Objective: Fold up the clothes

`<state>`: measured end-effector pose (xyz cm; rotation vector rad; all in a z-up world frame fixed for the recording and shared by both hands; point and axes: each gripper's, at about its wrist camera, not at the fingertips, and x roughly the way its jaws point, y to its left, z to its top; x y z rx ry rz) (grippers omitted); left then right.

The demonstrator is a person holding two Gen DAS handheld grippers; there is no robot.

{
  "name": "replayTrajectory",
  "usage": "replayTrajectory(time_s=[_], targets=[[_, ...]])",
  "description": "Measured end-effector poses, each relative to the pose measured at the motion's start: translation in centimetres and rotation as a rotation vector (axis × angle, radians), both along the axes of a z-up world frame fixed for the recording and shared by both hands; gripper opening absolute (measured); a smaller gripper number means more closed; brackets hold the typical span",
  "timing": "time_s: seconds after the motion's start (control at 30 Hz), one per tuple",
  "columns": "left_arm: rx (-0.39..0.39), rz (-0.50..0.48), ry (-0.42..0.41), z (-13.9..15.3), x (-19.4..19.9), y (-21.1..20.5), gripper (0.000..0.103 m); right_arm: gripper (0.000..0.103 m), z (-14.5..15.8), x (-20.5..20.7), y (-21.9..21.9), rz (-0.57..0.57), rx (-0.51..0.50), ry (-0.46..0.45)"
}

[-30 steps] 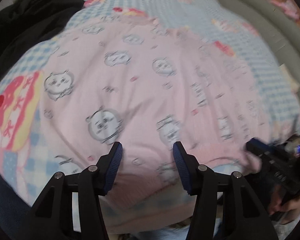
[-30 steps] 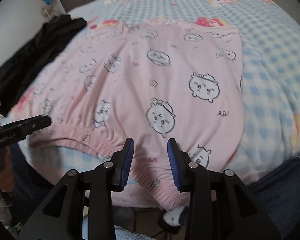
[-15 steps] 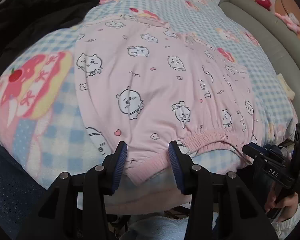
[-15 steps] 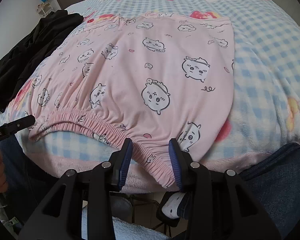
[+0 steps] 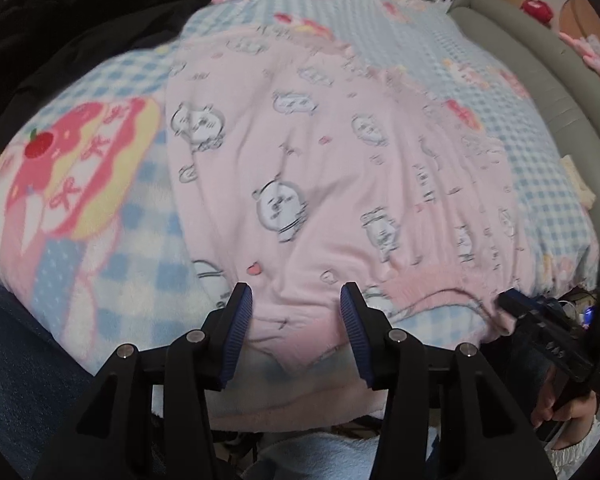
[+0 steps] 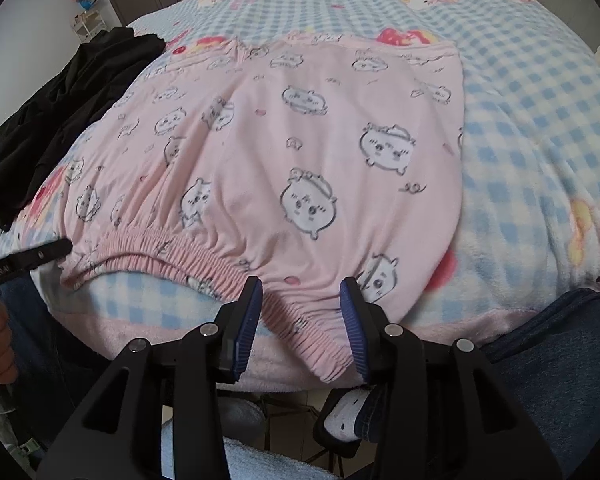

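Straddling the waistband corners, both grippers sit unclenched around the pink pajama shorts (image 6: pixel 300 140).
Compared with half a second ago, left gripper (image 5: pixel 296 304) and right gripper (image 6: pixel 302 294) barely shift (left view now blurred); shorts lie flat on the near edge of the checked blanket (image 6: pixel 520 140), ungrasped, fold not begun.

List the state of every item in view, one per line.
Pink cartoon-print shorts: spread flat on the bed, elastic waistband at the near edge.
Black garment: crumpled in a heap beside the shorts.
Blue checked blanket: spread under both.
Left gripper: open, straddling the waistband corner.
Right gripper: open, straddling the waistband.
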<state>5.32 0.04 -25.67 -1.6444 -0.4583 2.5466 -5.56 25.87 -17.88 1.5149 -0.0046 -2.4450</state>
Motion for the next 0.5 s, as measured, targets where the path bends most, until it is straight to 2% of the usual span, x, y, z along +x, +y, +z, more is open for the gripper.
replayTrajectory(time_s=[0.07,0.13,0.3,0.37,0.5], targets=[[-0.016,0.003,-0.041,-0.9,0.0,-0.1,0.047,0.041,-0.4,-0.2,0.5,-0.015,0.004,-0.022],[-0.042,-0.007,-0.035,-0.3,0.3,0.2,0.047,0.041,-0.6,-0.2,1.5,-0.040,-0.015,-0.035],[-0.110,-0.028,0.013,1.9,0.4,1.2,0.047,0.042,0.3,-0.2,5.5,-0.159,-0.193,-0.048],[-0.112,-0.034,0.026,2.4,0.2,1.3,0.047,0.049,0.3,-0.4,6.0,-0.178,-0.160,-0.042],[-0.134,-0.043,0.019,2.3,-0.6,1.3,0.047,0.052,-0.7,-0.5,5.9,-0.173,-0.110,-0.065]])
